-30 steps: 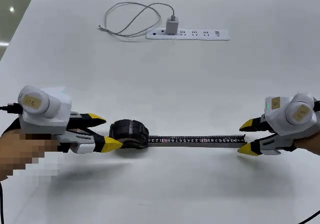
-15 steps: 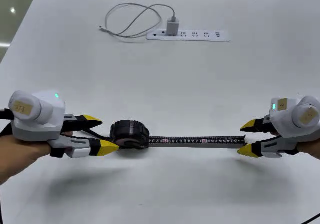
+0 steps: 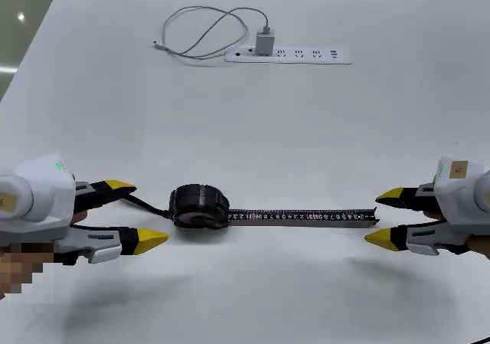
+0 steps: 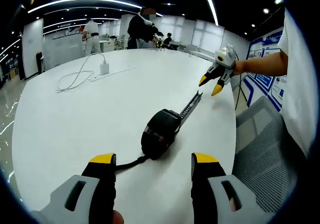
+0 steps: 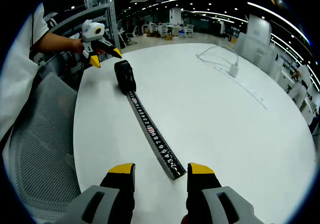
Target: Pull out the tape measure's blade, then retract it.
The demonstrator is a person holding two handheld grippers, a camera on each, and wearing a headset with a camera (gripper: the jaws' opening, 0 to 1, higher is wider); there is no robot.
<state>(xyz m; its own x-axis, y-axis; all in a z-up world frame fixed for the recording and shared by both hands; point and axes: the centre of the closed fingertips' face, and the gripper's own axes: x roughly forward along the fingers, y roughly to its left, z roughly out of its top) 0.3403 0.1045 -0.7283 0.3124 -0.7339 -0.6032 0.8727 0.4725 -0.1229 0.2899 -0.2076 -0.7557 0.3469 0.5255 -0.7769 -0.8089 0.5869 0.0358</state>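
A black tape measure case point(image 3: 199, 206) lies on the white table point(image 3: 253, 129), its blade point(image 3: 302, 216) drawn out to the right and lying flat. My left gripper point(image 3: 138, 212) is open a short way left of the case, touching nothing; a black wrist strap point(image 3: 145, 203) runs from the case toward it. My right gripper point(image 3: 385, 217) is open just beyond the blade's tip point(image 3: 374, 217), apart from it. The left gripper view shows the case point(image 4: 160, 131) ahead of my open left gripper point(image 4: 153, 160). The right gripper view shows the blade point(image 5: 152, 131) ending between the fingertips of my right gripper point(image 5: 161, 169).
A white power strip point(image 3: 295, 53) with a plugged charger point(image 3: 263, 39) and a looped cable point(image 3: 199, 30) lies at the table's far side. A grey mesh chair point(image 5: 42, 149) stands by the near table edge. People stand in the background point(image 4: 142, 27).
Both grippers have backed away: the left one moved left off the case, the right one moved right off the blade tip. The blade stays extended.
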